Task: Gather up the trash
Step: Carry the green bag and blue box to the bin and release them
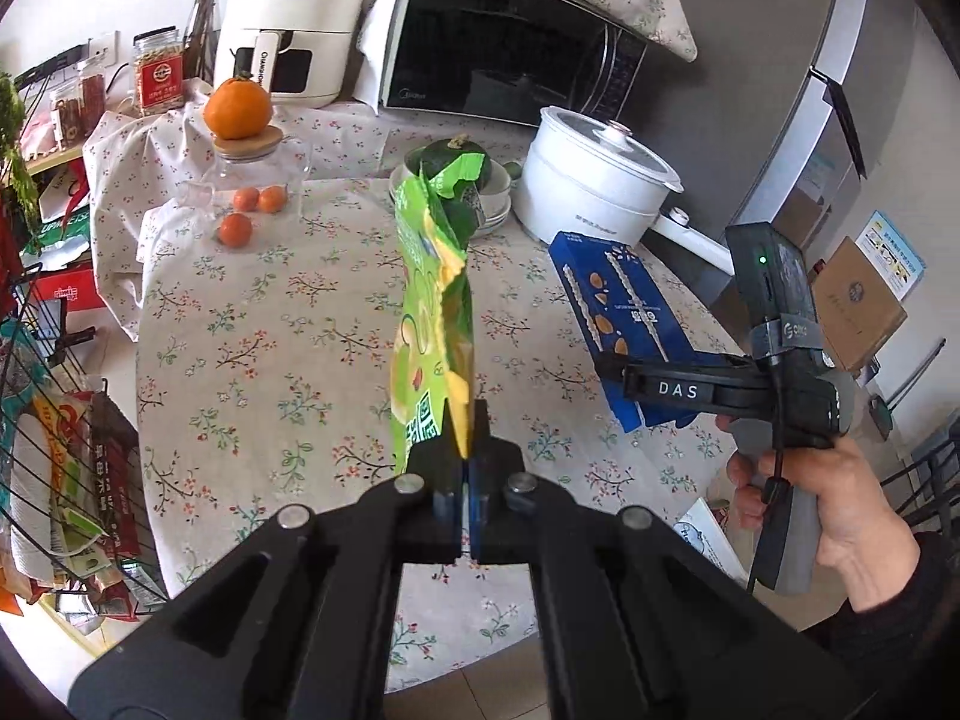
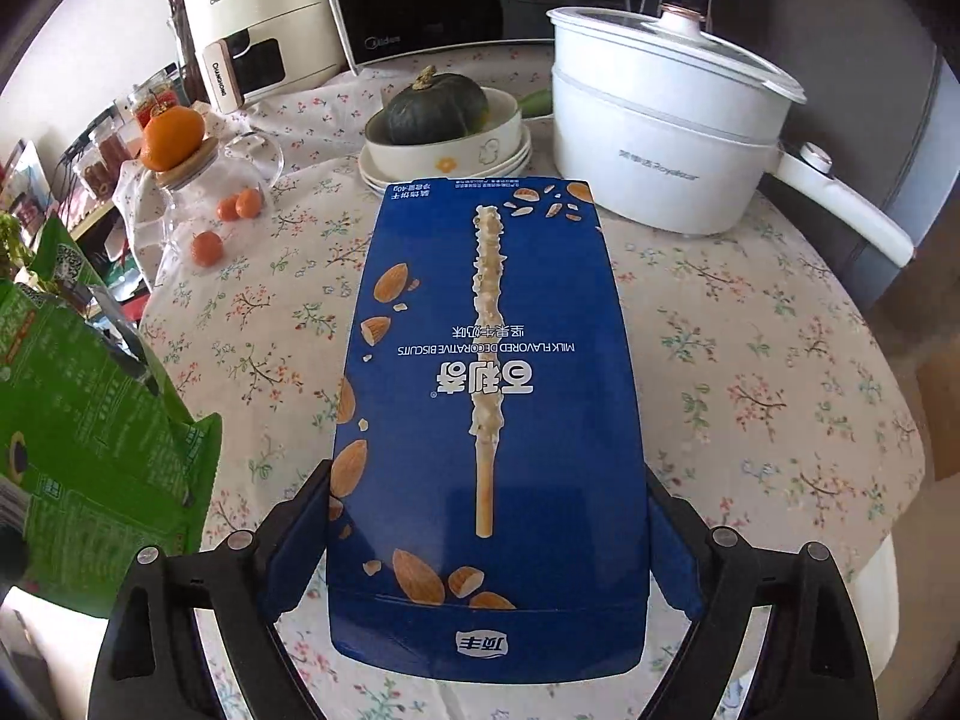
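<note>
My left gripper [image 1: 467, 462] is shut on the lower edge of a crumpled green snack bag [image 1: 432, 312] and holds it upright above the flowered tablecloth. The bag also shows at the left of the right wrist view [image 2: 90, 420]. My right gripper [image 2: 489, 504] is shut on a blue biscuit box [image 2: 486, 408], one finger on each long side, and holds it flat above the table. In the left wrist view the box [image 1: 624, 324] sits in the right gripper [image 1: 612, 369] to the right of the bag.
A wire basket [image 1: 66, 468] with wrappers hangs at the table's left edge. On the table [image 2: 750, 360] stand a white electric pot [image 2: 660, 120], a bowl with a green squash [image 2: 444, 120], a glass jar with an orange on it [image 2: 198, 180], small oranges [image 1: 252, 210], an air fryer [image 1: 288, 18] and a microwave [image 1: 510, 42].
</note>
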### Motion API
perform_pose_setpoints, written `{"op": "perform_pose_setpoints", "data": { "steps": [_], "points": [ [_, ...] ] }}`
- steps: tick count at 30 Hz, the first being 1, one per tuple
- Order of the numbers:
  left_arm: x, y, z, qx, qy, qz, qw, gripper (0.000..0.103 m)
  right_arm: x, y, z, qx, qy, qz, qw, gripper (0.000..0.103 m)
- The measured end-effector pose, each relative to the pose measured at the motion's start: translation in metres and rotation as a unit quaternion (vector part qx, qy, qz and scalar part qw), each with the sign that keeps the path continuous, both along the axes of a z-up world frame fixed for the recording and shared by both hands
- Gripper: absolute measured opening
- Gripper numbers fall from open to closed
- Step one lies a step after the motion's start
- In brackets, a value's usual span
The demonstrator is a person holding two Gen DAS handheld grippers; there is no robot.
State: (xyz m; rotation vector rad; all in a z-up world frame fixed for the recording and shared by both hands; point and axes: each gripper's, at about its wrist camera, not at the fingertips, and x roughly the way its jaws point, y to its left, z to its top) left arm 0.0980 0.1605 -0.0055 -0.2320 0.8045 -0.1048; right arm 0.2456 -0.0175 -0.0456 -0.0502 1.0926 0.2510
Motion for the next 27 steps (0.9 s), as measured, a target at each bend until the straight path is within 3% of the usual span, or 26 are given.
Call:
{"op": "perform_pose_setpoints", "data": {
  "steps": [9,21,27],
  "points": [
    [-0.003,-0.094,0.005,-0.017,-0.003,-0.096,0.9952,0.001,-0.062,-0.117,0.021,-0.016,-0.001,-0.054,0.998,0.092],
    [0.004,-0.231,0.001,-0.068,0.008,-0.221,0.9729,0.001,-0.122,-0.255,0.013,-0.016,0.027,-0.143,0.989,0.092],
    [0.013,-0.288,-0.019,-0.072,0.023,-0.254,0.9641,0.001,-0.138,-0.316,-0.005,0.001,0.078,-0.189,0.979,0.092]
  ]
}}
